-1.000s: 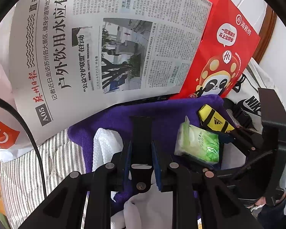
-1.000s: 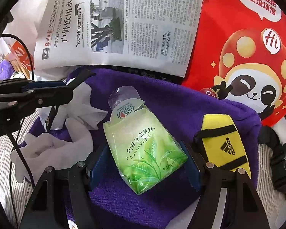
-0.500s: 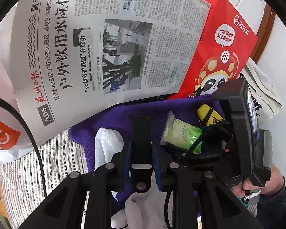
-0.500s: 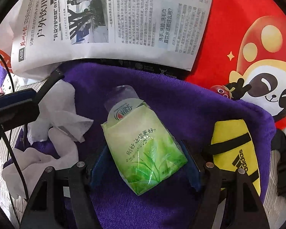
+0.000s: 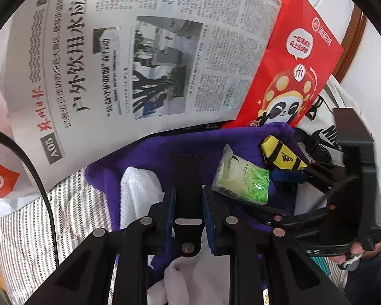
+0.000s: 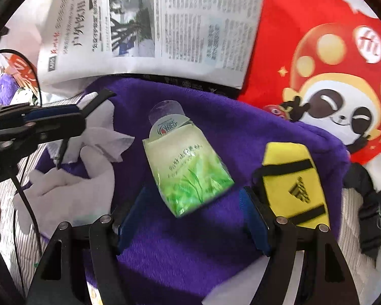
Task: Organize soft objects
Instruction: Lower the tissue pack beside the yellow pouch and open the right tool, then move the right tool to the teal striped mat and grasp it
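Note:
A green tissue pack [image 6: 188, 175] [image 5: 243, 180] lies tilted on a purple plush cloth [image 6: 241, 132] [image 5: 144, 157]. My right gripper [image 6: 194, 190] [image 5: 274, 195] straddles the pack's near end. Its jaws are opening, and a gap shows between each blue pad and the pack. A crumpled white cloth [image 6: 89, 185] [image 5: 137, 190] lies on the purple cloth's left side. A yellow Adidas pouch [image 6: 292, 178] [image 5: 282, 155] rests on its right edge. My left gripper [image 5: 188, 190] [image 6: 63, 119] hovers over the white cloth, shut on a flat black strip [image 5: 186, 167].
An open newspaper [image 5: 139, 63] stands behind the cloth. A red paper bag with a panda [image 6: 330, 50] [image 5: 299, 63] stands at the back right. A black buckle strap [image 6: 368, 216] and a white Nike bag [image 5: 327, 132] lie to the right. Striped bedding [image 5: 38, 216] lies underneath.
The right jaws have widened. The tissue pack, clamped between the pads before, has come free and tilted onto the purple cloth. The left gripper has stayed put.

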Demonstrator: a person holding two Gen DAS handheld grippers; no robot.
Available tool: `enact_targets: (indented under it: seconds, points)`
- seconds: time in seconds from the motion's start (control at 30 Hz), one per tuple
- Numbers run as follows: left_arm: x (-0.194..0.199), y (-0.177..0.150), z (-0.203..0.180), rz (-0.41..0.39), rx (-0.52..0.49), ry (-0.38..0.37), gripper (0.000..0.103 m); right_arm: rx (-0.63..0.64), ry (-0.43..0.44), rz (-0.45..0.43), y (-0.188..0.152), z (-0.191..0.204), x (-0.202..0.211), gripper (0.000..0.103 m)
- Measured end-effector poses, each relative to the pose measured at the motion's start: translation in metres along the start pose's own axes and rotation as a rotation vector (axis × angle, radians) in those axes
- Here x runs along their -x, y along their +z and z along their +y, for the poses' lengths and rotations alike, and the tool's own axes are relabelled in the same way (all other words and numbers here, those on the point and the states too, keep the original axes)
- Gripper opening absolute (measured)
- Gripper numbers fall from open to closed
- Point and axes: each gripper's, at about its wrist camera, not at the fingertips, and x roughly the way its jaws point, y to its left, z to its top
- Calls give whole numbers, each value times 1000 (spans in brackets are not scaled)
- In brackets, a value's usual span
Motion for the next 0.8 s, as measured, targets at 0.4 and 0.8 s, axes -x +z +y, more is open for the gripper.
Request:
enact_targets:
  seconds: [0.4,0.8]
  points:
    - [-40,2,-23,84,-57,32,21,-86,-42,-76,-46,-41,67,74]
    - [-71,6,-30,192,-99,83,26,-185,100,-141,-36,-49,80,74]
